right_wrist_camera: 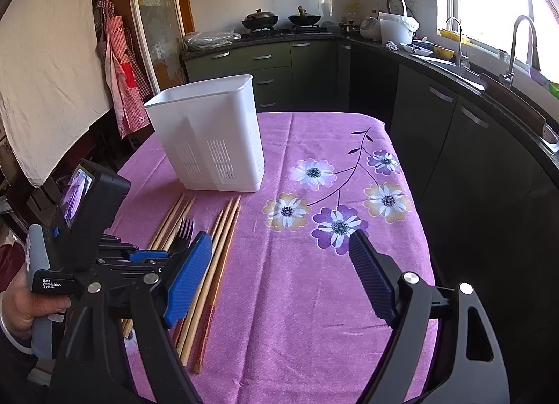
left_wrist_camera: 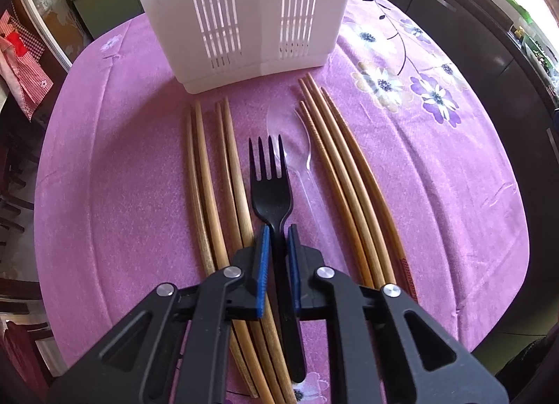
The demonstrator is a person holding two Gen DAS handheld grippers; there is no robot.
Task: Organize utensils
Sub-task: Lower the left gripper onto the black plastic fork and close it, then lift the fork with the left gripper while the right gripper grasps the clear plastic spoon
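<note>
On the pink floral worktop (left_wrist_camera: 104,177), the left tongs (left_wrist_camera: 278,234) are clamped on the handle of a black fork (left_wrist_camera: 270,191), tines toward twelve o'clock. A clear spoon (left_wrist_camera: 293,152) lies just beside it at three o'clock, with chopsticks (left_wrist_camera: 206,187) flanking both. At twelve o'clock stands the white utensil holder (left_wrist_camera: 244,20). The right tongs (right_wrist_camera: 279,247) stand wide apart over bare cloth, gripping nothing.

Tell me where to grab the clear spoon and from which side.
Grip the clear spoon at its thin handle, coming straight down from above. It lies flat on the tablecloth, bowl toward the white holder, squeezed between the black fork and the right chopsticks, so a side approach looks blocked.
</note>
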